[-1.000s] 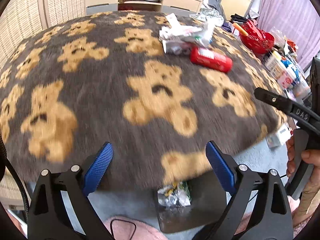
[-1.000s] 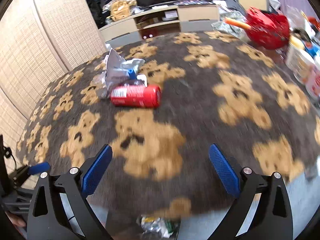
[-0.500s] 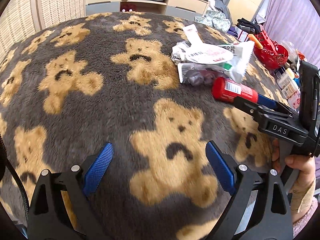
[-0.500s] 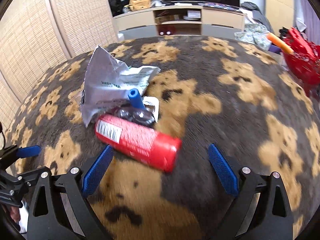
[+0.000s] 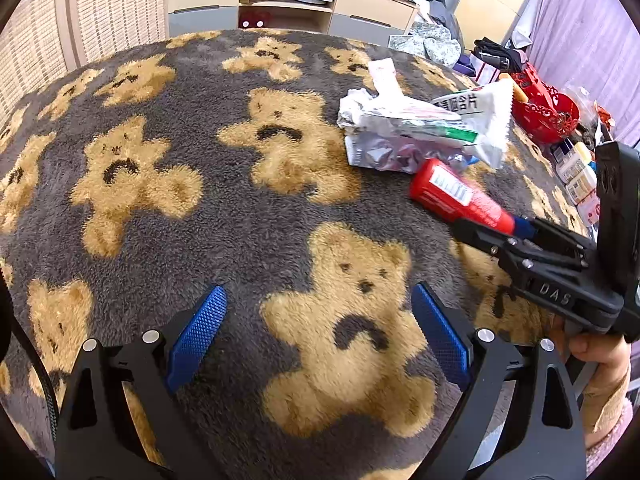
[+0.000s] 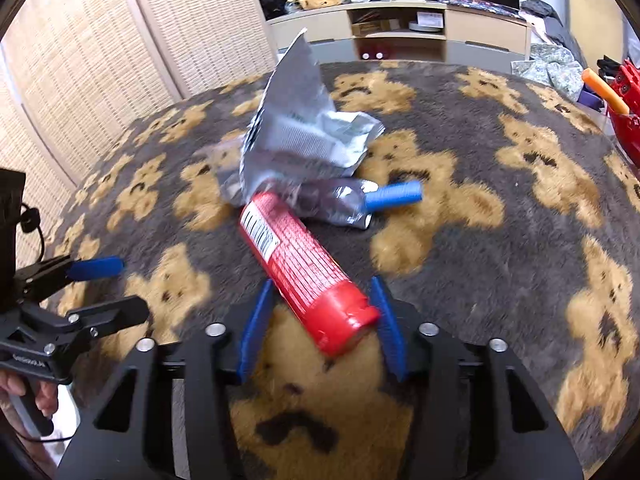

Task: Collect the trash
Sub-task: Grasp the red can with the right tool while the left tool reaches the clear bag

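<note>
A red can [image 6: 304,268] lies on its side on the bear-print blanket [image 6: 500,240]; it also shows in the left wrist view [image 5: 456,196]. My right gripper [image 6: 320,320] has its blue pads on either side of the can's near end, closing on it. Behind the can lie a crumpled silver wrapper [image 6: 304,128], a clear plastic wrapper [image 6: 336,200] and a blue tube [image 6: 394,194]. In the left wrist view the wrapper pile [image 5: 420,128] sits far right. My left gripper [image 5: 316,336] is open and empty over the blanket, left of the can.
A red basket [image 5: 544,108] and bottles and jars [image 5: 576,172] stand along the right edge. A wooden shelf unit [image 5: 288,0] is behind the blanket, woven screens [image 6: 100,60] to the left.
Both grippers moved forward over the blanket. My right gripper reached the red can and its jaws narrowed around the can's near end. The left gripper stayed open.
</note>
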A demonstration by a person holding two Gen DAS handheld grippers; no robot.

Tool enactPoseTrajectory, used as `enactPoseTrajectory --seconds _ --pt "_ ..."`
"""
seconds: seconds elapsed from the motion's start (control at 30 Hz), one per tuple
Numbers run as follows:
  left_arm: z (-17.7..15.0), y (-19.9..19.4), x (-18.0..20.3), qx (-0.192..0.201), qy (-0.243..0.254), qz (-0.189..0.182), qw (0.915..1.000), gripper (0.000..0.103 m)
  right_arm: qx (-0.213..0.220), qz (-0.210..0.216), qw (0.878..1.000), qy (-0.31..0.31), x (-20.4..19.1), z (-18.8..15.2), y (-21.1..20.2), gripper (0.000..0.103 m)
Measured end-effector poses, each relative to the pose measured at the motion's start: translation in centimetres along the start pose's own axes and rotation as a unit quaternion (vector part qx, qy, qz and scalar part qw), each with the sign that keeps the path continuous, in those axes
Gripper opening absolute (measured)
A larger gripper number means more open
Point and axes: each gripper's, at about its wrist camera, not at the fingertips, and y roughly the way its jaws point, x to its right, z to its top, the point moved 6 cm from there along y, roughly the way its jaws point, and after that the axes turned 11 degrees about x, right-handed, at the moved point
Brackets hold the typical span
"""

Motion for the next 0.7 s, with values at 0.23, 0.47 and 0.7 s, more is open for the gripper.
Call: enactPoseTrajectory --seconds 0.23,0.47,0.7 --pt "0.2 -1.0 1.5 0.009 0.011 -0.008 0.9999 0.085 0.019 -0.006 1.000 0.014 -0.1 -0.8 -2.9 0.036" --pt "1.5 -0.3 3.9 0.023 0.034 -0.026 0.9988 0.072 0.052 -0.039 0.997 0.047 2.7 -1.3 -7.3 0.032" --pt "4.7 0.9 5.7 0.042 0.047 -0.030 0.9976 0.070 0.056 -0.060 0.994 0.071 5.3 -2.6 -8.8 0.032"
